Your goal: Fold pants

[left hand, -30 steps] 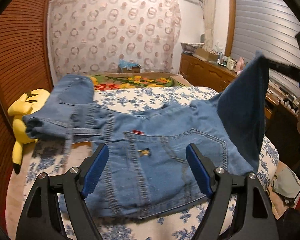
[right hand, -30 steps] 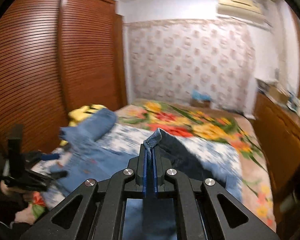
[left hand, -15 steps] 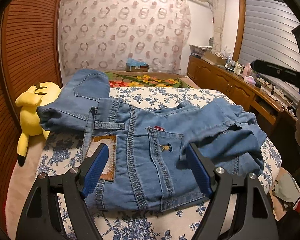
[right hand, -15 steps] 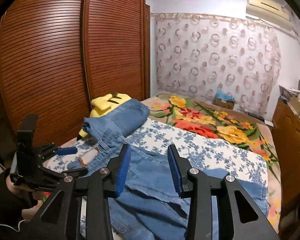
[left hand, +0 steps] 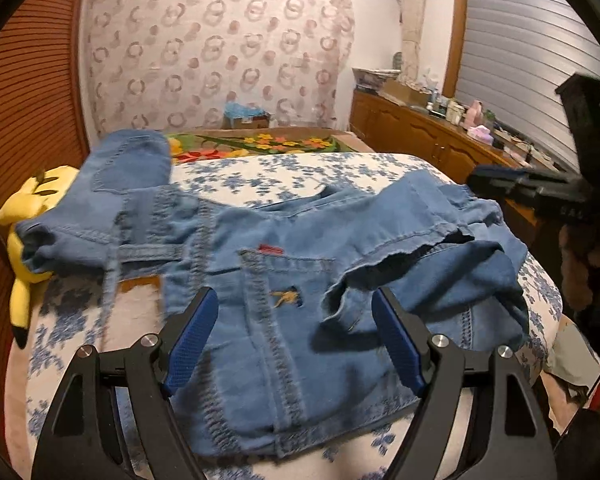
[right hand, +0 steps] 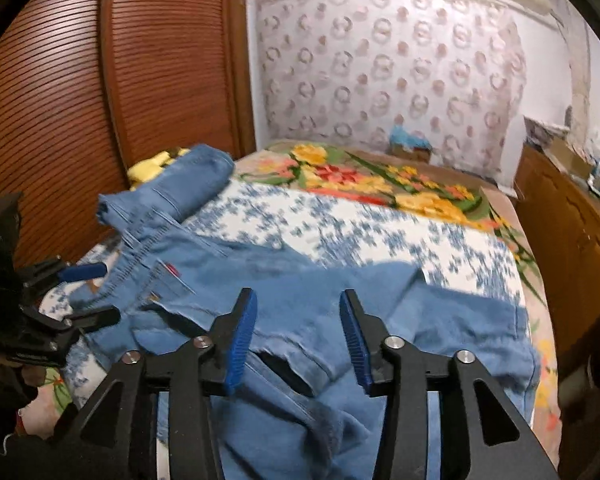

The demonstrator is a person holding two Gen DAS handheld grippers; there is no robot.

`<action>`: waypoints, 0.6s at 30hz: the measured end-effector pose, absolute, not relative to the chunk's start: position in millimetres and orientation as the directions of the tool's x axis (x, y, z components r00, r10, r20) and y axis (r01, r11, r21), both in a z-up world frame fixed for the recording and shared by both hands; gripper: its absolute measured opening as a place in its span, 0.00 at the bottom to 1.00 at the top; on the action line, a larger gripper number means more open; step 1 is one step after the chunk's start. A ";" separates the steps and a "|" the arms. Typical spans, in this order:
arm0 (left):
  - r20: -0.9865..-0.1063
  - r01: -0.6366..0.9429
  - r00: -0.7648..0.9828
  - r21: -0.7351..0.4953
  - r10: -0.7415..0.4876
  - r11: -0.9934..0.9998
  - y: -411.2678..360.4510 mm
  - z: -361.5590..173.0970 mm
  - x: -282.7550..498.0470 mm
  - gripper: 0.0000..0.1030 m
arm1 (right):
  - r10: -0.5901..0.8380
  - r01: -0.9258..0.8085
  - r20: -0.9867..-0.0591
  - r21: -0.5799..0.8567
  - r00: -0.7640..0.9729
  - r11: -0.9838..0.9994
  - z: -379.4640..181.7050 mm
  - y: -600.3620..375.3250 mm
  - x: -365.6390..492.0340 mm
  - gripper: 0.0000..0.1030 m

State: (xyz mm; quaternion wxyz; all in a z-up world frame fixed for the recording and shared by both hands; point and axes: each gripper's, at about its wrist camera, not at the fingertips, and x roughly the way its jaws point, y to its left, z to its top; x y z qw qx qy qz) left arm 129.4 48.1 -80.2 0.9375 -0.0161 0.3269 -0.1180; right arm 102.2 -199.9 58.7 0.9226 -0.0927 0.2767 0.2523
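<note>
Lying spread across the blue-flowered bedspread (left hand: 284, 172): pale blue jeans (left hand: 260, 320), seat side up with the back pocket showing, one leg doubled over the seat on the right-hand side, the other end bunched up by the yellow plush toy (left hand: 24, 248) at the bed's left edge.

Hovering just above the near edge of the jeans, tilted down toward them: left gripper (left hand: 294, 322), blue pads (left hand: 192, 332) standing wide apart, nothing pinched between them, denim only beneath the gap. Seen also from the right wrist view at far left (right hand: 86, 292), gripped in a hand low in the corner.

Angling down over the folded leg: right gripper (right hand: 298, 334), jaws having just been opening, pads (right hand: 242, 336) now parted and gripping nothing, cloth lying loose below. Showing in the left wrist view as a dark blurred shape at right (left hand: 540, 196), beside the jeans' right edge.
</note>
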 end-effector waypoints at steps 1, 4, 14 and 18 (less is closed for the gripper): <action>-0.609 0.224 0.754 -0.113 -0.245 0.968 44.8 -81.0 133.1 0.76 | 0.410 -0.513 -0.566 -0.026 0.715 0.858 56.2 -199.2 104.3 0.45; -0.624 0.256 0.731 -0.123 -0.275 0.959 34.6 -85.6 143.4 0.65 | 0.392 -0.498 -0.596 -0.015 0.701 0.867 49.6 -193.2 114.0 0.45; -0.679 0.288 0.676 -0.116 -0.287 0.951 15.9 -102.4 161.5 0.51 | 0.373 -0.456 -0.657 0.050 0.655 0.888 45.3 -182.2 137.5 0.45; -0.681 0.297 0.664 -0.138 -0.308 0.945 16.0 -104.4 162.7 0.39 | 0.403 -0.463 -0.665 0.096 0.629 0.881 45.6 -180.5 143.0 0.45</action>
